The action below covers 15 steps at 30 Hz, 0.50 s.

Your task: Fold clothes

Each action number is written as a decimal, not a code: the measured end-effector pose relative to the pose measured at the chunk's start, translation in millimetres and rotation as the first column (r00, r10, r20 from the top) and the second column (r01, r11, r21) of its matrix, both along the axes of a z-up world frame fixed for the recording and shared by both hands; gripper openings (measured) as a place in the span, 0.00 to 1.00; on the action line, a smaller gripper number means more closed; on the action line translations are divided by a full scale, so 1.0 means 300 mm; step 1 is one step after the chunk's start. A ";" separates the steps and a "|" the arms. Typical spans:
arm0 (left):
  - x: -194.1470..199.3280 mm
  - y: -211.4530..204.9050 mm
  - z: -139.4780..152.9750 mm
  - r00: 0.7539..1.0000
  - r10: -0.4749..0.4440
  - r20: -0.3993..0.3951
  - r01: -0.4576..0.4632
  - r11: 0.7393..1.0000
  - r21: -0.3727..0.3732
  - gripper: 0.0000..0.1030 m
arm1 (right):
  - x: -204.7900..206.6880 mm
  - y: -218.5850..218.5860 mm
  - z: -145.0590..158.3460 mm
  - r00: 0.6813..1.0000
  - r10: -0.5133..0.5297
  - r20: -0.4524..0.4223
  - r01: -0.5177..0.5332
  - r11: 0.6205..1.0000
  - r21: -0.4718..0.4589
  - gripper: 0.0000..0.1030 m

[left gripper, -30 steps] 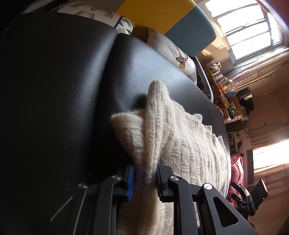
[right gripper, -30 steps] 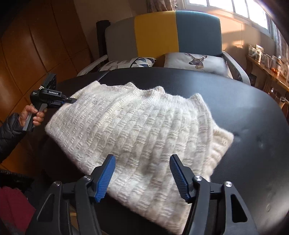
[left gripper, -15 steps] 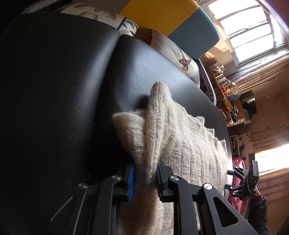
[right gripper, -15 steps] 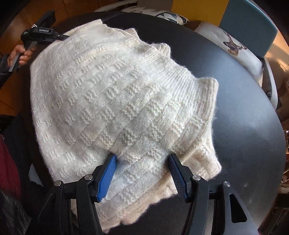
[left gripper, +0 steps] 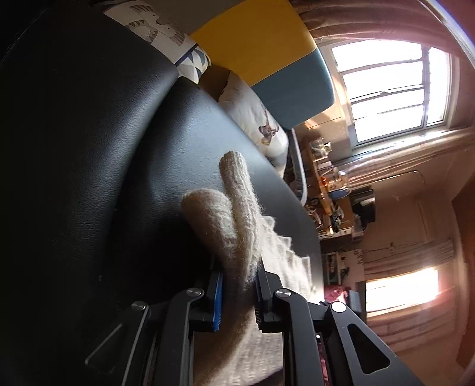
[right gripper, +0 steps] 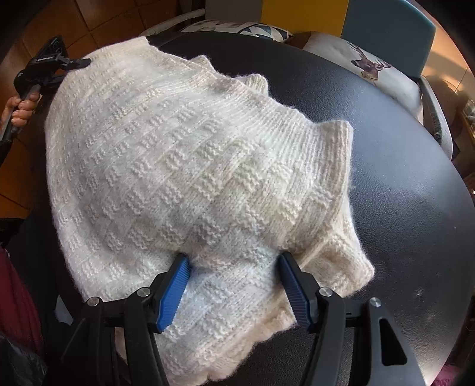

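Hovering low over the near hem, the right hand-held gripper (right gripper: pixel 233 286) stands spread wide, blue pads straddling the cream knitted sweater (right gripper: pixel 184 166) that lies across the black surface (right gripper: pixel 409 207). At ten o'clock, a hand (right gripper: pixel 18 110) holds the left hand-held gripper (left gripper: pixel 237 292), turned sideways and clamped on a bunched sweater edge. Beyond, a deer cushion (right gripper: pixel 371 71) sits at one o'clock.

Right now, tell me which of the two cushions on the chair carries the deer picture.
The white cushion against the teal section of the chair back: it shows a deer head. The other cushion, by the yellow section, has blue triangles.
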State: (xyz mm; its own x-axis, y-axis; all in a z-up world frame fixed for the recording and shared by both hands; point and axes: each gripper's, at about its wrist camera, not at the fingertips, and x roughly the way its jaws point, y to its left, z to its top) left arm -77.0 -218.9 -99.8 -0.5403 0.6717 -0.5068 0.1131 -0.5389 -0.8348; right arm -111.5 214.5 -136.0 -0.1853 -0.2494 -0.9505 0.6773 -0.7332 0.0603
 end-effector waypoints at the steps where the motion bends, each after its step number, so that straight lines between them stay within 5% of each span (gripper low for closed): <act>1: -0.005 0.009 0.018 1.000 0.006 -0.011 -0.005 1.000 0.025 0.16 | 0.001 -0.004 0.000 1.000 -0.010 0.001 0.010 1.000 -0.002 0.61; 5: -0.035 0.055 0.099 0.999 0.027 -0.040 -0.024 0.996 0.084 0.16 | 0.006 -0.028 0.004 0.999 -0.037 -0.001 0.037 0.999 -0.012 0.61; 15: -0.125 0.171 0.263 0.992 0.126 0.013 -0.126 0.990 0.065 0.16 | 0.019 -0.068 0.014 0.997 -0.074 -0.011 0.074 0.995 -0.066 0.61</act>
State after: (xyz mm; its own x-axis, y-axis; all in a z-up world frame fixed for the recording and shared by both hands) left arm -114.5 -167.5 -20.9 -0.6185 0.6305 -0.4689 0.1838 -0.4641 -0.8665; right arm -105.9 194.2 -131.9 -0.2184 -0.2960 -0.9299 0.6224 -0.7762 0.1009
